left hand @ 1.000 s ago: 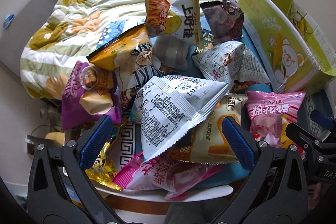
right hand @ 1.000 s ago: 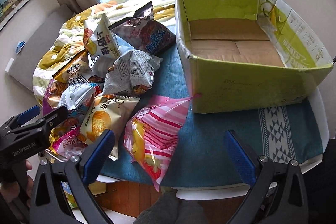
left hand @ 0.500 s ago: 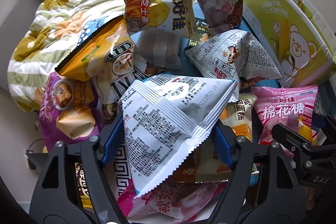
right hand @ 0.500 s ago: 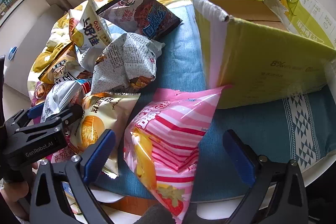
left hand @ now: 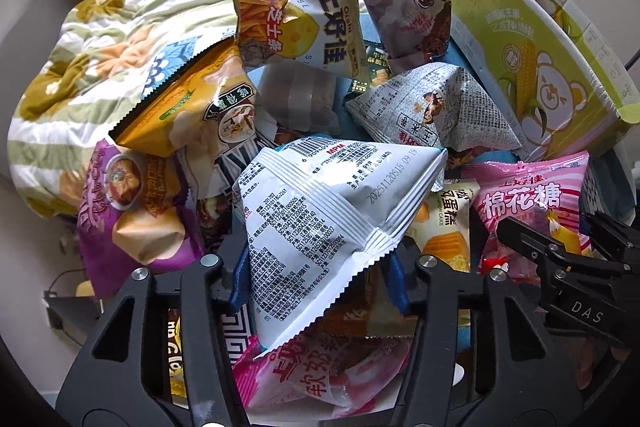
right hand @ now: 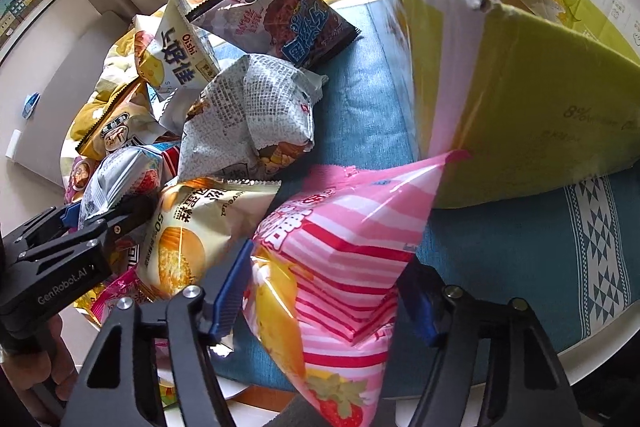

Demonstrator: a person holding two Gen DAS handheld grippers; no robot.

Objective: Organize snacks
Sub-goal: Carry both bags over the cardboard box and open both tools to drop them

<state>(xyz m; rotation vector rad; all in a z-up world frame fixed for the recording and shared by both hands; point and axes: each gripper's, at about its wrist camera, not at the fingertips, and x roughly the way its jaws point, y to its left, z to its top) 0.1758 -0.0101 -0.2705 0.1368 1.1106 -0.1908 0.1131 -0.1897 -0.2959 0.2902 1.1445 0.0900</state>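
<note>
Gripping a silver snack bag [left hand: 320,227] with my left gripper [left hand: 320,279], I have the jaws closed on its lower part, the blue pads pressed in from both sides. The bag stands tilted, its printed back toward the camera, one corner pointing up and to the right, the bottom corner hanging down between the arms. It sits above the pile of snacks at the near edge of the table [right hand: 360,99].

My right gripper [right hand: 320,295] has its jaws closed on a pink striped bag [right hand: 340,259]. Its long axis runs from the strawberry-printed end near the camera up and to the right, and the far corner points at, and seems to touch, the green cardboard box [right hand: 540,107], which stands on the blue cloth to the right.

Beside the pink bag lie a cake packet [right hand: 192,227] and a grey newsprint-patterned bag [right hand: 248,115]. A flowered quilt [left hand: 100,59] lies behind the pile.
</note>
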